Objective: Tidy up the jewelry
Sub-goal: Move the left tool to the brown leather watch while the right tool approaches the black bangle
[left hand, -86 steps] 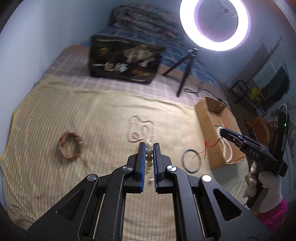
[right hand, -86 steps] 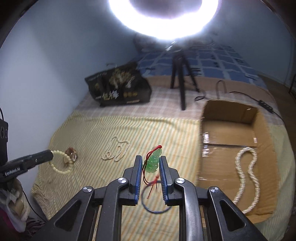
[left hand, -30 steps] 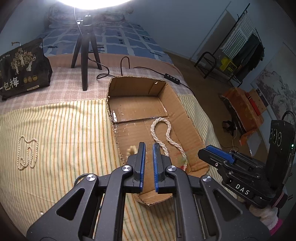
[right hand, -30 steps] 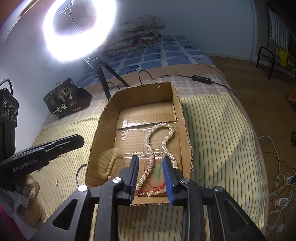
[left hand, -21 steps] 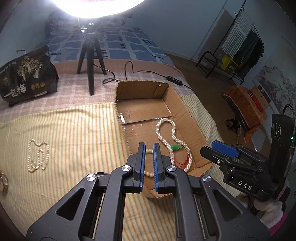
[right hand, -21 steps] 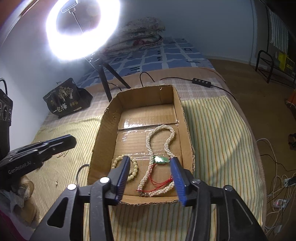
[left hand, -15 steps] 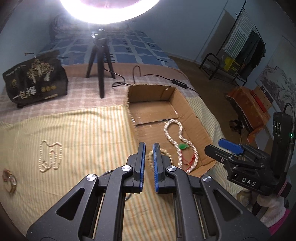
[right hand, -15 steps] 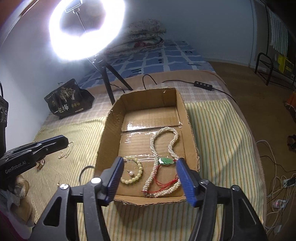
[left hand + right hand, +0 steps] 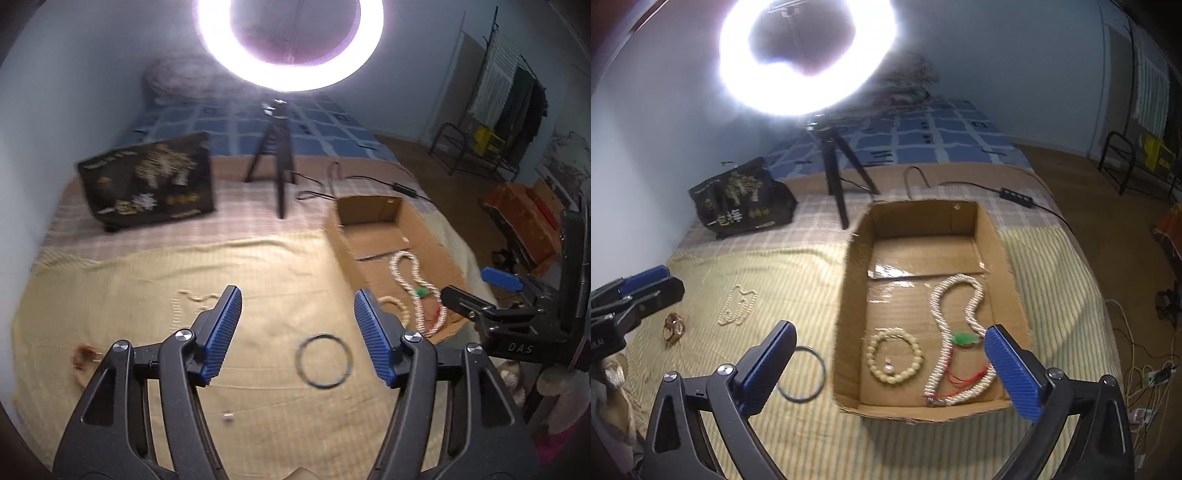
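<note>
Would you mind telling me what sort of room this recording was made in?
Most likely a bedroom in a home. The work surface is a bed under a striped cover, folded bedding is piled at its far end, and a clothes rack stands by the wall.

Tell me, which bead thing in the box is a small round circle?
The beaded bracelet by the cardboard box's left wall. It makes a closed ring of chunky cream beads; the pearl necklace beside it is a long, wavy loop.

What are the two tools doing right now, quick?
Left tool: jaws opening, nothing between them, over the yellow cloth.
Right tool: jaws opening wide, holding nothing, above the cardboard box.
</note>
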### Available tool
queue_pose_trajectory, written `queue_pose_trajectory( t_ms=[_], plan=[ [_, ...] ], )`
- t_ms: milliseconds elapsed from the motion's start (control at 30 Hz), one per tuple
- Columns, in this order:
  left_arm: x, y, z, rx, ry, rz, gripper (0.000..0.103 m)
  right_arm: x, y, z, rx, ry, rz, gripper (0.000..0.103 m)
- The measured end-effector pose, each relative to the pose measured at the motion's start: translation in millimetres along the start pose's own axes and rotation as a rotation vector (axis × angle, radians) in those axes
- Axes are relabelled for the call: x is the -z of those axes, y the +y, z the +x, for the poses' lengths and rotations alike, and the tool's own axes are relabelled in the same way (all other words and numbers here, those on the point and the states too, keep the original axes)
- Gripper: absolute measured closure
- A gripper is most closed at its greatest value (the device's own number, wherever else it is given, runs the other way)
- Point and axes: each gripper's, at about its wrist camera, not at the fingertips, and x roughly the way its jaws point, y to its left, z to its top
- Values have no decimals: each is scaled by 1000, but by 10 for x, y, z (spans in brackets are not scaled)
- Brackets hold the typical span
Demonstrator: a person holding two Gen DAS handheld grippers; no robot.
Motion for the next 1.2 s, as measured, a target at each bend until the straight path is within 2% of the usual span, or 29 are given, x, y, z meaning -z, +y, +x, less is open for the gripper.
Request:
queue_pose_trajectory(
  t_ms=[433, 767, 900, 1000, 1067, 1133, 1200],
  plan=[
    [201, 1098, -342, -131, -8, -96, 37, 40, 731, 11, -118, -26, -89, 0],
    [580, 2076, -385, -192, 68, -239, 38, 256, 1183, 259, -143, 96, -207, 1],
    [749, 2372, -295, -203, 115, -309, 38, 331, 1245, 394, -157, 150, -217, 8],
    [848, 2487, -172, -199, 155, -335, 39, 372, 1272, 491, -174, 187, -208, 18],
    [914, 2534, -71, -199, 192, -354, 52, 391, 1281, 576, -200, 220, -195, 24],
    [982, 2586, 27, -194, 227, -381, 58, 401, 1279, 644, -217, 246, -180, 30],
    [1038, 2635, 114, -191, 254, -413, 63, 418, 1275, 737, -238, 281, -156, 41]
  ],
)
